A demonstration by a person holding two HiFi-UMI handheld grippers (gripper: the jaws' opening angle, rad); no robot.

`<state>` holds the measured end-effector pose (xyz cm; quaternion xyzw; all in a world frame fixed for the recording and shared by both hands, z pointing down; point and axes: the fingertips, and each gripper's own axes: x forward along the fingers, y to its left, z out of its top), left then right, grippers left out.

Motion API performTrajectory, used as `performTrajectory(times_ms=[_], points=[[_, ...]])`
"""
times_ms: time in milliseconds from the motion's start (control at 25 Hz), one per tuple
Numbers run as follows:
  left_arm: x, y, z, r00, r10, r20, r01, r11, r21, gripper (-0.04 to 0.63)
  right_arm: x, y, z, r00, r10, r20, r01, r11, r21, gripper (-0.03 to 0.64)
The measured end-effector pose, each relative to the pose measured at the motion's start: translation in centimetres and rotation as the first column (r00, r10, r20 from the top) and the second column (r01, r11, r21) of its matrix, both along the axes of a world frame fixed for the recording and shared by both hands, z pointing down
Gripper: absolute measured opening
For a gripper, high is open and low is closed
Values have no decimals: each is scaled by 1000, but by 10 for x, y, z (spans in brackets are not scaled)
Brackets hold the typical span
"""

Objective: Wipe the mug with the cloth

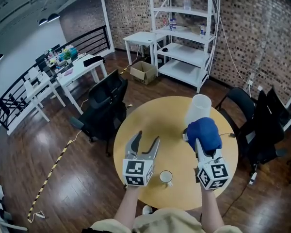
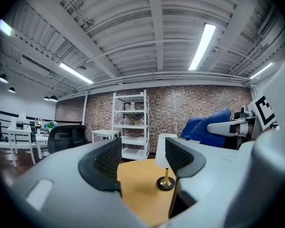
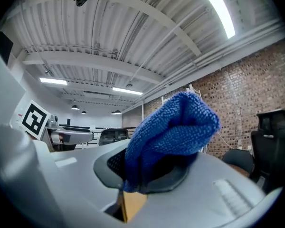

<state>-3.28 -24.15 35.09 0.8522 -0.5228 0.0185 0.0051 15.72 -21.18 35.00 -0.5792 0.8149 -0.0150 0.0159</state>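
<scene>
A small white mug (image 1: 165, 177) stands on the round yellow table (image 1: 140, 188) near its front edge, between the two marker cubes. My left gripper (image 1: 148, 139) hovers above the table to the left of the mug, open with nothing between its jaws. In the left gripper view the left gripper (image 2: 142, 158) frames only the table and a lamp. A blue cloth (image 1: 204, 131) is bunched in my right gripper (image 1: 202, 139), which is raised to the mug's right. The right gripper (image 3: 152, 163) is shut on the blue cloth (image 3: 173, 127), which fills its jaws. Neither gripper view shows the mug.
A white table lamp (image 1: 198, 109) with a brass foot (image 2: 166, 183) stands on the far side of the table. Black office chairs (image 1: 105, 108) stand left and right of it. White shelving (image 1: 184, 38) and a cardboard box (image 1: 143, 72) are at the brick wall.
</scene>
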Motion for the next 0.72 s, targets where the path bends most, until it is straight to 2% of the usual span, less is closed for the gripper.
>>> performTrajectory(times_ms=[240,720], points=[[1,3,-4,1000,-4,-1,4,1000,20,268,-14,2,-2,999,-16,-43,16,1000,5,61],[1,6,-1,1000,5,-12,-5,1000,13,258,-29,3,0,998,-38,-56,38,999,0,61]])
